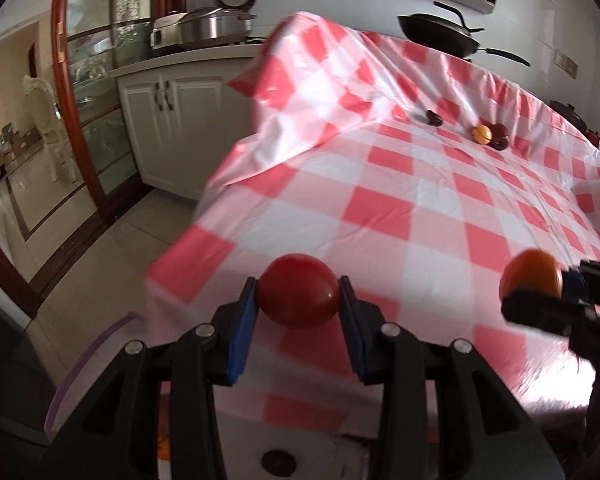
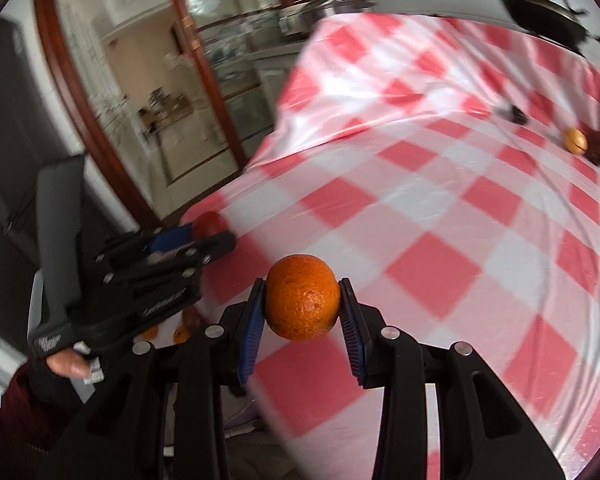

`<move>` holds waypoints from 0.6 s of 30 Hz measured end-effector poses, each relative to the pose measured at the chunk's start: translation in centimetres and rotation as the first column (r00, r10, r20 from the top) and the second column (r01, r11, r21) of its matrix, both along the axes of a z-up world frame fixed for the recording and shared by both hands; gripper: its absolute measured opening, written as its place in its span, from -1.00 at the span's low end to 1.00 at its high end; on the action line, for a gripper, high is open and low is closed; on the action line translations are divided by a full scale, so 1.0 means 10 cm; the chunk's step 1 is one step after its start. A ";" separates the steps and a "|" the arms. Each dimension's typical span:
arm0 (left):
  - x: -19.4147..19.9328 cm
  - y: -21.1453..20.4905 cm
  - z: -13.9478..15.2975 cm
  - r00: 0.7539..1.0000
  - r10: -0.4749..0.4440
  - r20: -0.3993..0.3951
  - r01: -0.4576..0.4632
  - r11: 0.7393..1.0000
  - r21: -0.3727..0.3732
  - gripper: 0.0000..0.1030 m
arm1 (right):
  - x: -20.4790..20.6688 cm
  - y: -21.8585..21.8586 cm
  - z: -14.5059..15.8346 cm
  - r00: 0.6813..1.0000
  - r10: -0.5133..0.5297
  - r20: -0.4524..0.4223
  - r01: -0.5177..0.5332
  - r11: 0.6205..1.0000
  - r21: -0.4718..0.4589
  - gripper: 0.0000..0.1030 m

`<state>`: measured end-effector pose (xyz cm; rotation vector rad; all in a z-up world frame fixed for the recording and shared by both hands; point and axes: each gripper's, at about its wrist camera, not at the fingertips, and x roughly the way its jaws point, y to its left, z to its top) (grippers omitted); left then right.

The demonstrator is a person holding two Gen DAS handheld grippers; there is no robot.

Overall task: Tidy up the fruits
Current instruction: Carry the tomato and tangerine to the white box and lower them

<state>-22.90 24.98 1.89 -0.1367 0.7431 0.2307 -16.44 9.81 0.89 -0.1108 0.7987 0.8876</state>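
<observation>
My left gripper [image 1: 299, 296] is shut on a red tomato [image 1: 298, 296], held over the near edge of the table with the red-and-white checked cloth [image 1: 420, 184]. My right gripper [image 2: 302, 298] is shut on an orange [image 2: 302, 297], its blue pads pressing both sides. In the left wrist view that orange [image 1: 531, 274] shows at the right with the right gripper [image 1: 540, 300]. From the right wrist view the left gripper [image 2: 208, 236] and its tomato [image 2: 210, 222] sit to the left. Far across the cloth lie a small orange fruit [image 1: 481, 134] and dark red fruit [image 1: 500, 136].
A small dark object [image 1: 434, 118] lies on the cloth near a raised fold [image 1: 300, 92]. A black pan [image 1: 440, 34] sits at the far edge. White cabinets [image 1: 172, 128] and a wood-framed glass door [image 1: 88, 92] stand left. Orange fruits [image 2: 182, 332] show below the table edge.
</observation>
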 end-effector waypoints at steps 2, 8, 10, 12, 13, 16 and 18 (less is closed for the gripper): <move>-0.10 0.08 -0.02 1.000 0.024 -0.002 -0.024 1.000 -0.001 -0.22 | -0.12 0.11 -0.02 0.998 0.057 0.015 -0.057 0.998 -0.011 -0.29; -0.48 0.39 -0.04 0.994 0.101 0.032 -0.100 0.995 -0.025 -0.22 | -0.52 0.43 -0.08 0.969 0.238 0.060 -0.236 0.971 -0.031 -0.29; -0.59 0.50 -0.07 0.991 0.126 0.039 -0.125 0.992 -0.036 -0.22 | -0.67 0.53 -0.12 0.948 0.312 0.059 -0.310 0.950 -0.042 -0.29; -0.71 0.67 -0.14 0.985 0.173 0.031 -0.170 0.983 -0.067 -0.22 | -0.83 0.66 -0.19 0.920 0.382 0.082 -0.376 0.923 -0.086 -0.29; -0.74 0.72 -0.18 0.982 0.185 0.022 -0.183 0.980 -0.081 -0.22 | -0.90 0.71 -0.22 0.907 0.409 0.095 -0.399 0.910 -0.110 -0.29; -0.85 0.93 -0.40 0.967 0.253 -0.019 -0.254 0.958 -0.135 -0.22 | -1.09 0.90 -0.41 0.869 0.487 0.087 -0.465 0.864 -0.190 -0.29; -0.90 1.01 -0.52 0.960 0.277 -0.040 -0.280 0.947 -0.156 -0.22 | -1.17 1.01 -0.55 0.850 0.522 0.067 -0.496 0.836 -0.234 -0.29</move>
